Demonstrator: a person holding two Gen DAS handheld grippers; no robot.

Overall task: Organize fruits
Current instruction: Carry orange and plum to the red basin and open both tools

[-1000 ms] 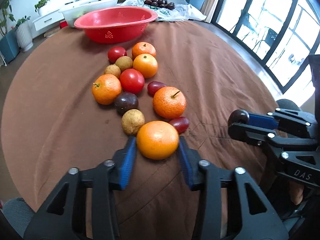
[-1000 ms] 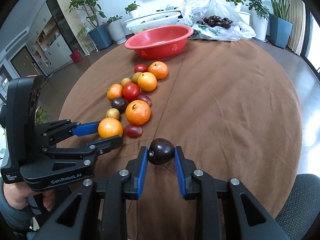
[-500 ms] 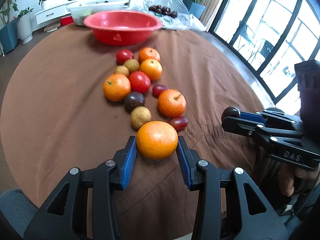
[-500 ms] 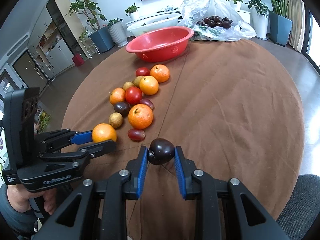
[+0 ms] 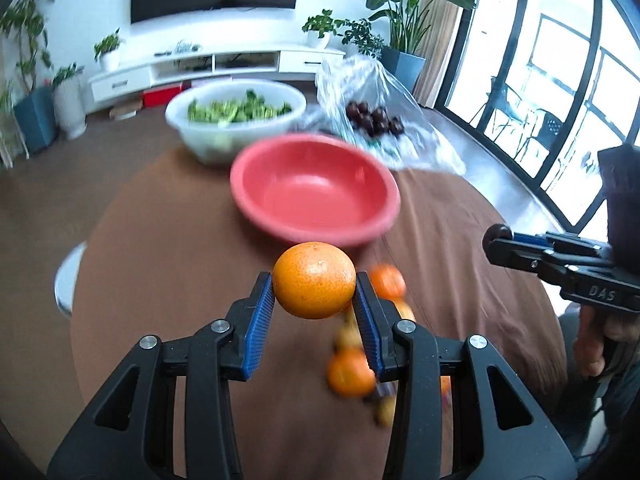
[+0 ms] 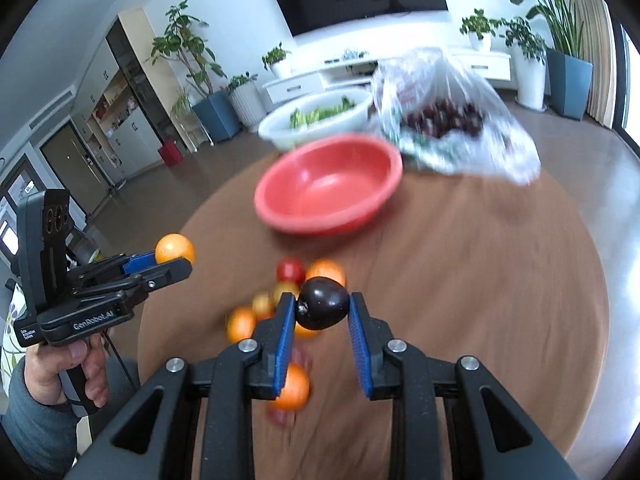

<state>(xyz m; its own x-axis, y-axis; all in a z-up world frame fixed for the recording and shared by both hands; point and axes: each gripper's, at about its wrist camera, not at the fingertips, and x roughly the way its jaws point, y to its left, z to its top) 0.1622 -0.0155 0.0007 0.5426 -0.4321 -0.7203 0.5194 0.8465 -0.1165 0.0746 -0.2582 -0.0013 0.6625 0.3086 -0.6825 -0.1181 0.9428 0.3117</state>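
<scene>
L gripper (image 5: 315,296) clamped on an orange (image 5: 314,279), held in the air above the brown table (image 5: 168,264). R gripper (image 6: 321,312) clamped on a dark plum (image 6: 322,303), also off the table. Rest of the fruit pile (image 6: 280,300) lies blurred below both. Red bowl (image 5: 316,192) just beyond, empty inside. White bowl w/ greens (image 5: 236,120) and plastic bag (image 6: 448,120) of dark fruit behind it.

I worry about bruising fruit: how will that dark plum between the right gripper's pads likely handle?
The plum looks smooth and glossy, so probably slippery. The right gripper pinches only its sides, so it may twist. Being round, it would likely roll if dropped on the table.
</scene>
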